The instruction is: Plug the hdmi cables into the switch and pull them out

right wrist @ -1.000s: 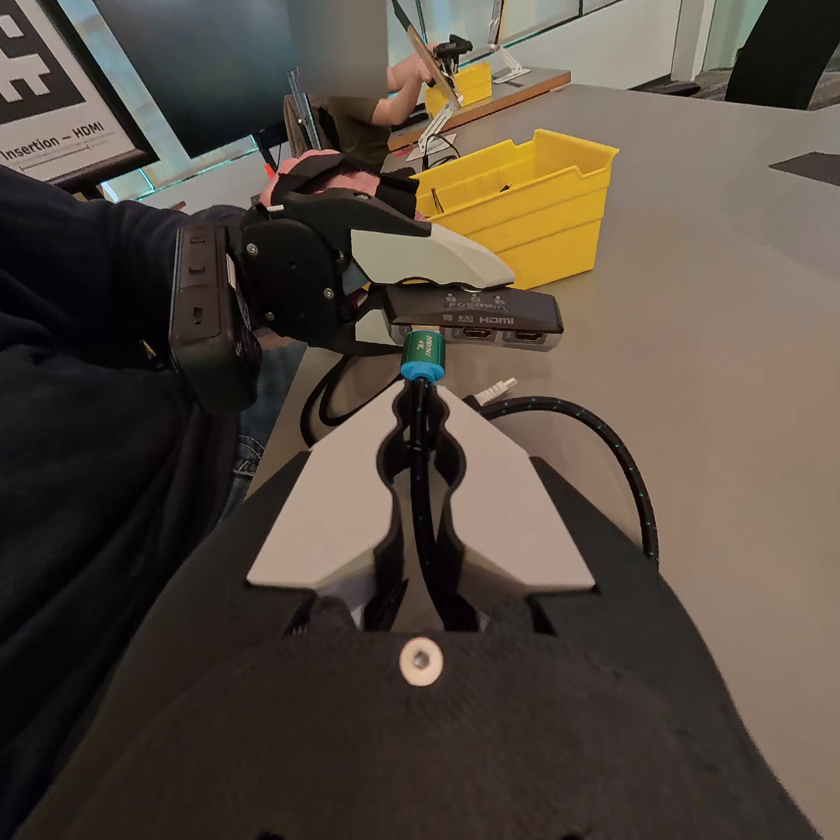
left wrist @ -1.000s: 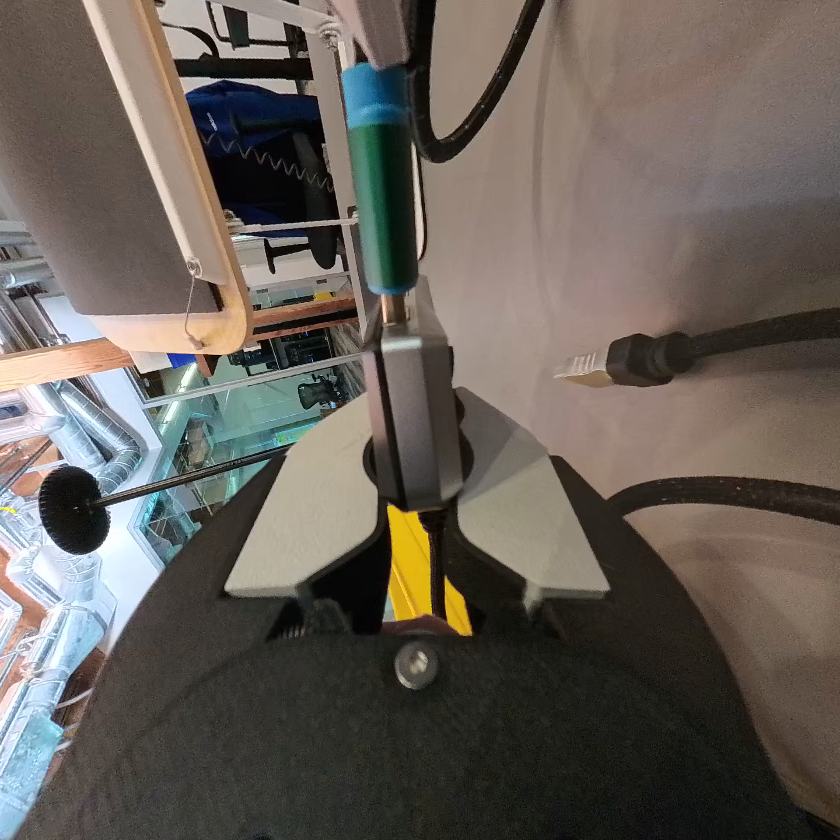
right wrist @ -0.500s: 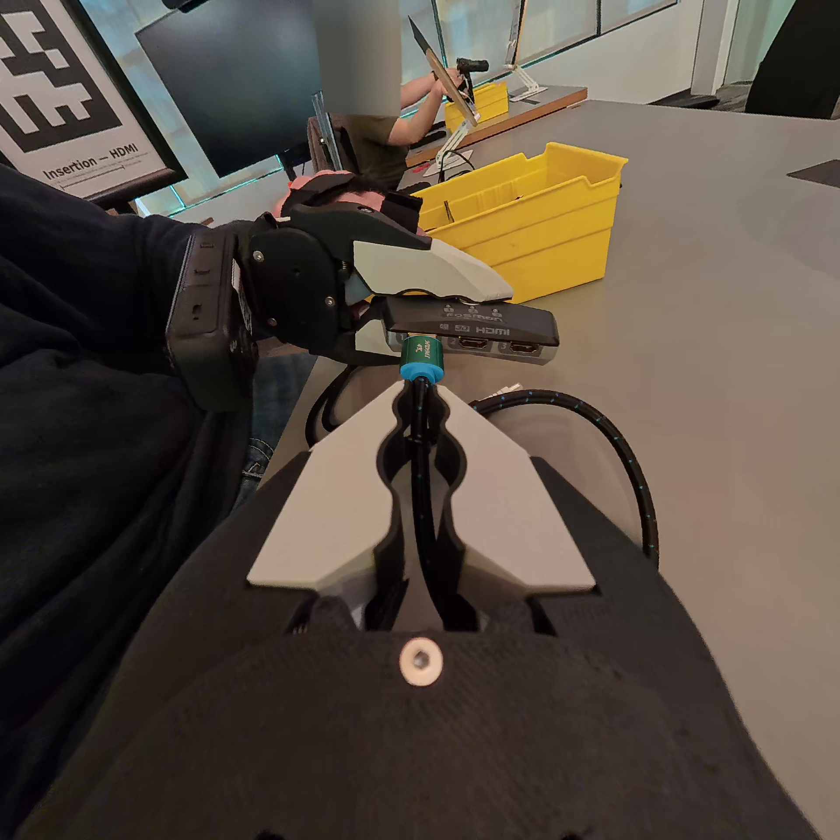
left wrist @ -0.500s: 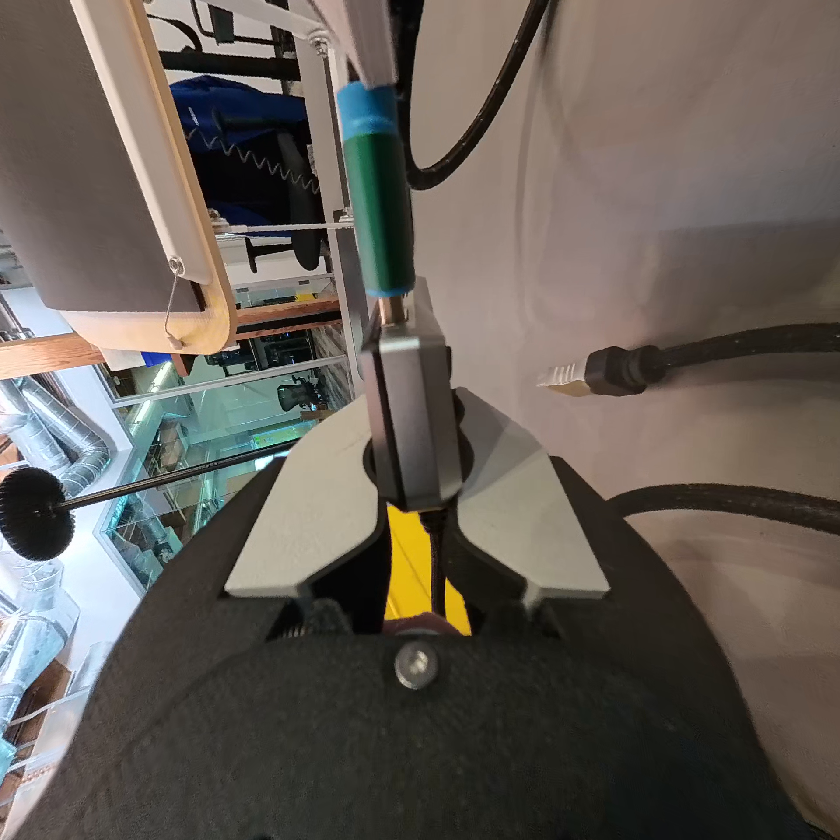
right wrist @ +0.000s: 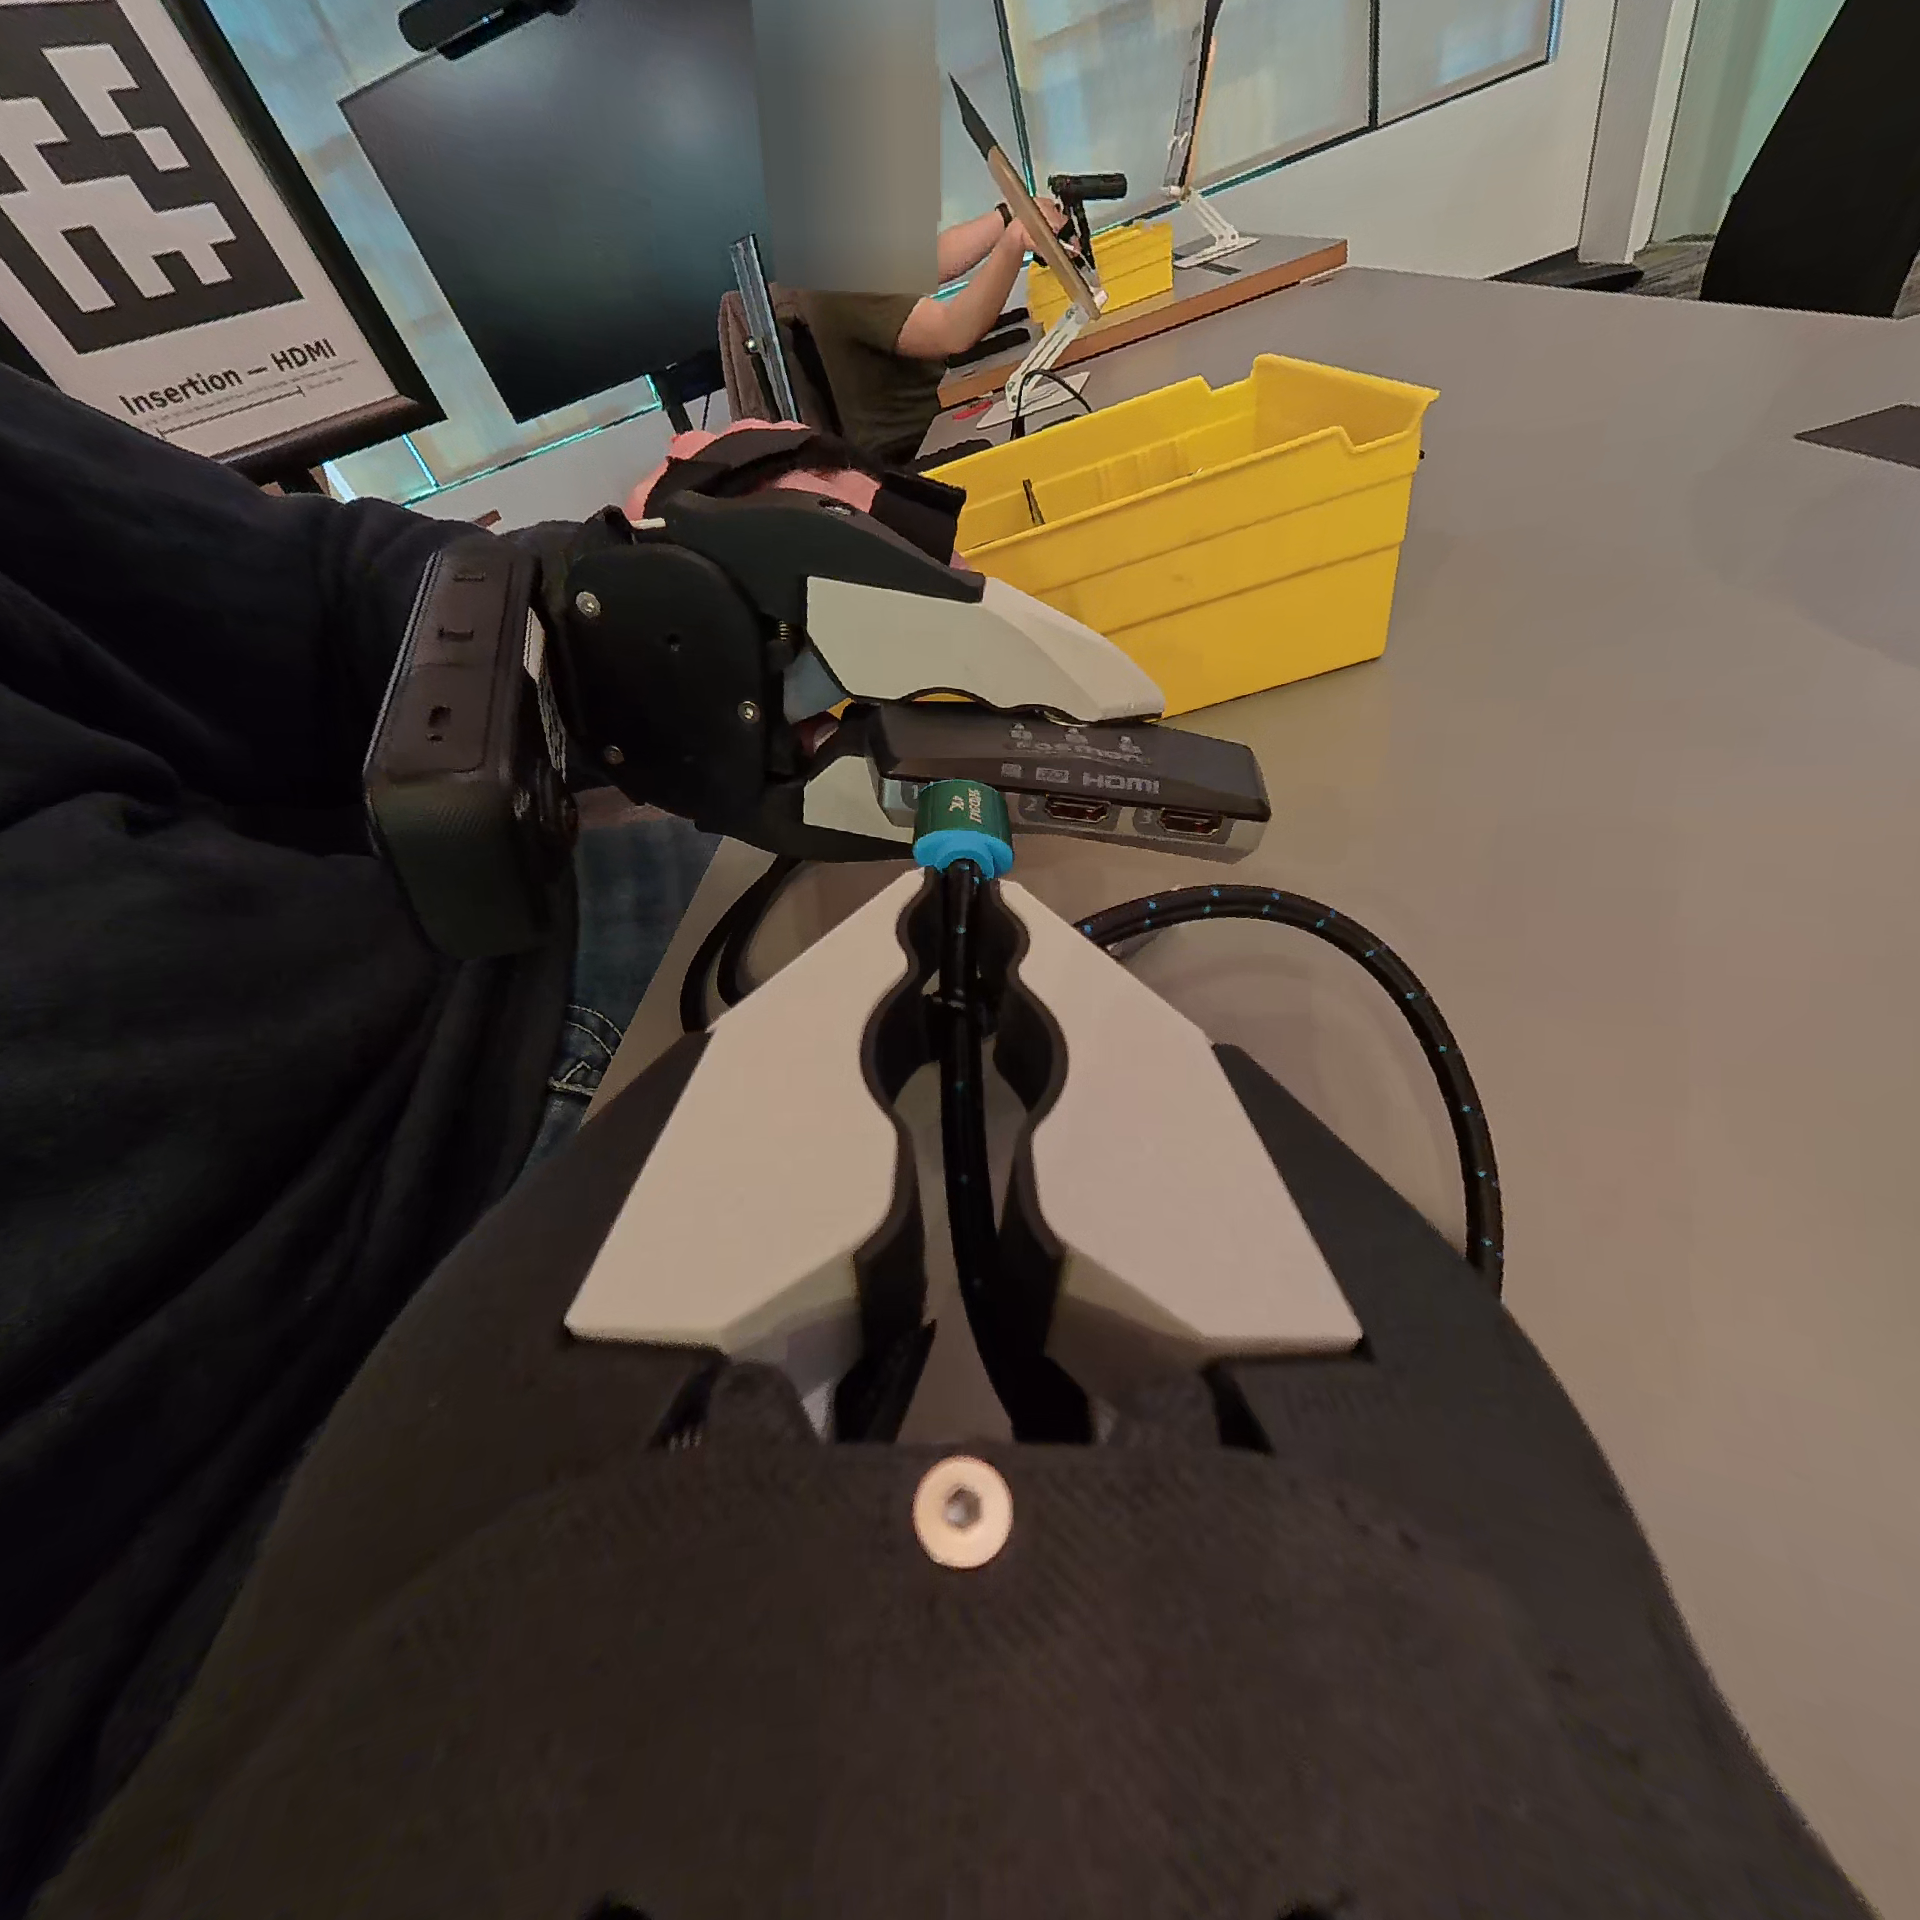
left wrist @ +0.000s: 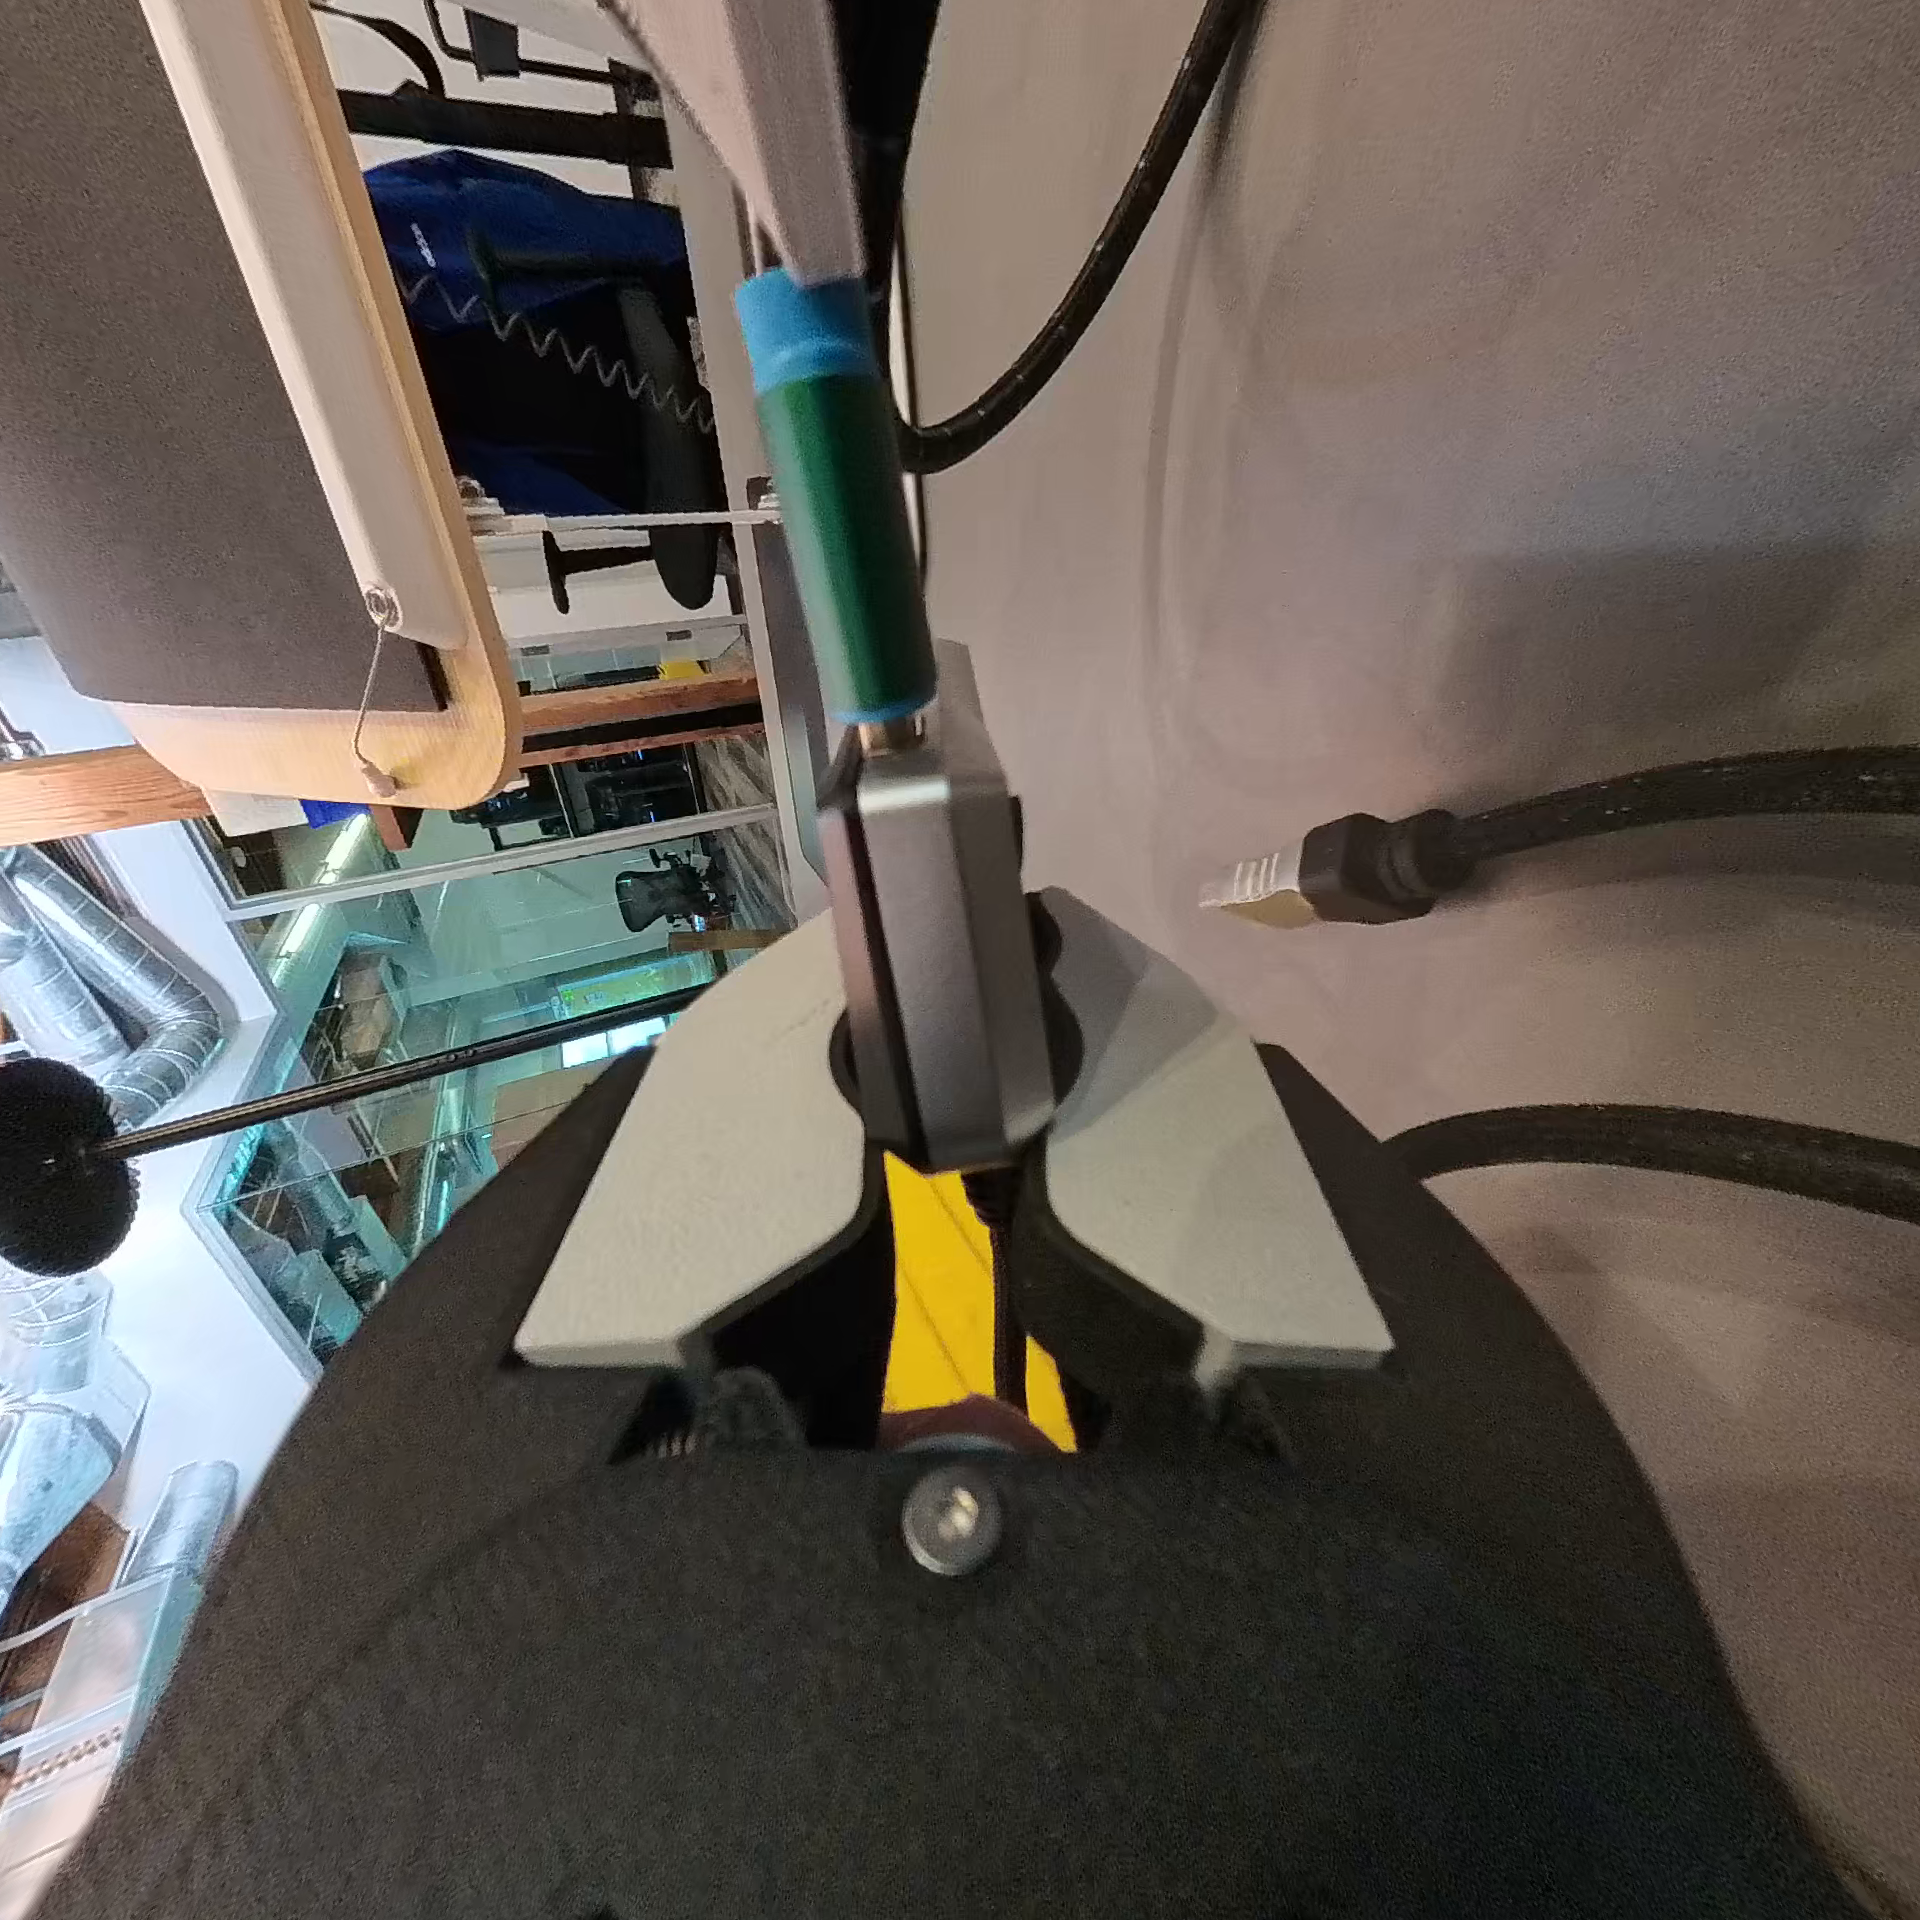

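My left gripper point(left wrist: 937, 920) is shut on the grey HDMI switch point(left wrist: 930, 831) and holds it above the table; it also shows in the right wrist view point(right wrist: 966, 665). A green plug with a blue collar point(left wrist: 831, 520) sits in the switch's leftmost port point(right wrist: 961, 816). The other two ports of the switch point(right wrist: 1101, 764) are empty. My right gripper point(right wrist: 961, 899) is shut on the black braided cable point(right wrist: 966, 1091) just behind that plug. A second cable with a black plug and gold tip point(left wrist: 1309, 883) lies loose on the table.
A yellow bin point(right wrist: 1195, 540) stands on the grey table point(right wrist: 1610, 779) behind the switch. The held cable loops to the right point(right wrist: 1444, 1060). A person's dark sleeve point(right wrist: 208, 831) fills the left. Another person works at a far desk beside a dark monitor point(right wrist: 551, 197). Tip to tip, the grippers are about 9 cm apart.
Both grippers have shifted slightly together, with the switch and plug between them. The green plug stays in the port. Neither grip has changed.
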A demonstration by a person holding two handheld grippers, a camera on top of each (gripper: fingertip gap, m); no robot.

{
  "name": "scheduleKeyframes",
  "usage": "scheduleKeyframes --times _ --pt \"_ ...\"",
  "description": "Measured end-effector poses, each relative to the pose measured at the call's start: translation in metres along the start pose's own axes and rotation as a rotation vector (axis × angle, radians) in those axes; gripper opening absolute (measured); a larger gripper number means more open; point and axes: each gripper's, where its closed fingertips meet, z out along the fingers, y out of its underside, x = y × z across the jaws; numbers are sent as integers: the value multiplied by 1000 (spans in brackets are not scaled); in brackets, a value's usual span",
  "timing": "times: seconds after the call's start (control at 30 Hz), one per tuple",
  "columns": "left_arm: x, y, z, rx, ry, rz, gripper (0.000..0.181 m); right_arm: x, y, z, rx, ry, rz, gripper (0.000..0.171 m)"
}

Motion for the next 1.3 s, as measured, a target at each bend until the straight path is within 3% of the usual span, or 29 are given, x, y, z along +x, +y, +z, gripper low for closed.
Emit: scheduleKeyframes --times 0.63,0.83,1.3 --pt "6 -2 0 0 26 -22 23 0 -1 0 10 20 -31 3" --pt "-12 1 0 32 -11 -22 21 0 -8 0 38 40 -68 4" --pt "4 0 5 29 75 -36 24 6 4 -2 -31 85 -111 3"
